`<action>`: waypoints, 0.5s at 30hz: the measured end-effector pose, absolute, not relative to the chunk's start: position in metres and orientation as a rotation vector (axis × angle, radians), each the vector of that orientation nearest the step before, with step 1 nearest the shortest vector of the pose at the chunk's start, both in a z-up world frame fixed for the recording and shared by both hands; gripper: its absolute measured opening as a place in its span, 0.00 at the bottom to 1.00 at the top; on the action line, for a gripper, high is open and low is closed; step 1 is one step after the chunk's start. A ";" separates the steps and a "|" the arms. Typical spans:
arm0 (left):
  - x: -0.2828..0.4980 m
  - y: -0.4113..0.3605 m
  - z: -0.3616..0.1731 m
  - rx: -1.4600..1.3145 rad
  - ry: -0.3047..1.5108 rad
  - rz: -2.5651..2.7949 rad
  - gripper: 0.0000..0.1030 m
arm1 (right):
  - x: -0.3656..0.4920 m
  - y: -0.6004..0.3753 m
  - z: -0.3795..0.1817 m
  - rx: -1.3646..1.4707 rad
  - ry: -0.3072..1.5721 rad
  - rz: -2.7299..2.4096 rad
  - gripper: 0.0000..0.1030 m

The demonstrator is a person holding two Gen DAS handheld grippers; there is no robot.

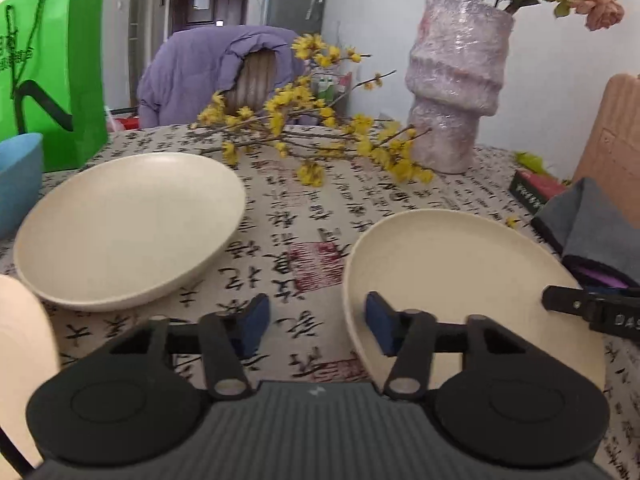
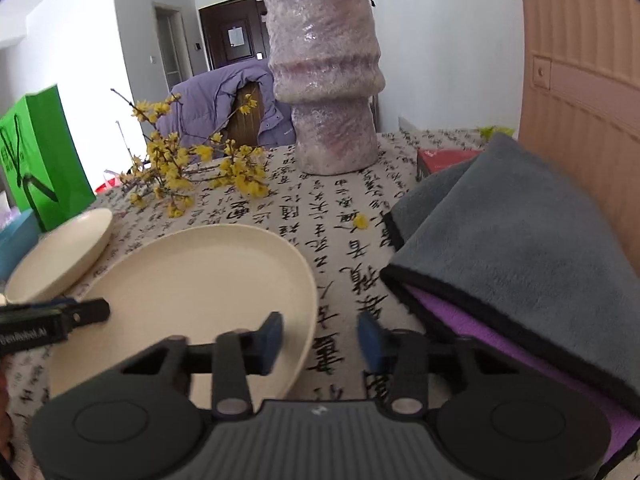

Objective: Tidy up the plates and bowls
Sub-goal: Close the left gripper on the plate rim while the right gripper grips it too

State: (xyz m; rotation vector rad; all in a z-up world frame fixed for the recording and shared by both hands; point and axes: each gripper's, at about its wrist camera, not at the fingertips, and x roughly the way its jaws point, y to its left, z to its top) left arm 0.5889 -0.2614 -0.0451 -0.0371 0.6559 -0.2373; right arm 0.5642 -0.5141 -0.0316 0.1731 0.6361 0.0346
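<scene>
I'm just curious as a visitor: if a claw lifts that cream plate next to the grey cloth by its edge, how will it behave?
The cream plate looks rigid, so it probably won't flex. Its matte, speckled finish suggests light plastic or fibre, likely not slippery. Held by one rim it may droop; being shallow and flat-bottomed, it shouldn't roll.

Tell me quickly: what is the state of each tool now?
Left tool: open, astride the near plate's left rim, not gripping.
Right tool: open, astride its right rim, not gripping.
</scene>
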 end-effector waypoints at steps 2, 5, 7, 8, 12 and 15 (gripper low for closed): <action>0.590 -0.263 -0.046 -0.051 0.660 -0.273 0.29 | 0.564 -0.517 -0.033 0.188 0.632 0.074 0.22; 0.589 -0.266 -0.047 -0.083 0.668 -0.310 0.16 | 0.559 -0.515 -0.035 0.165 0.610 0.108 0.15; 0.587 -0.268 -0.047 -0.087 0.661 -0.309 0.16 | 0.554 -0.508 -0.033 0.128 0.608 0.095 0.14; 0.586 -0.268 -0.048 -0.093 0.660 -0.306 0.15 | 0.553 -0.504 -0.033 0.103 0.605 0.085 0.14; 0.585 -0.266 -0.045 -0.127 0.680 -0.292 0.13 | 0.552 -0.495 -0.030 0.073 0.604 0.061 0.14; 0.579 -0.260 -0.042 -0.128 0.677 -0.308 0.13 | 0.548 -0.494 -0.024 0.075 0.594 0.067 0.13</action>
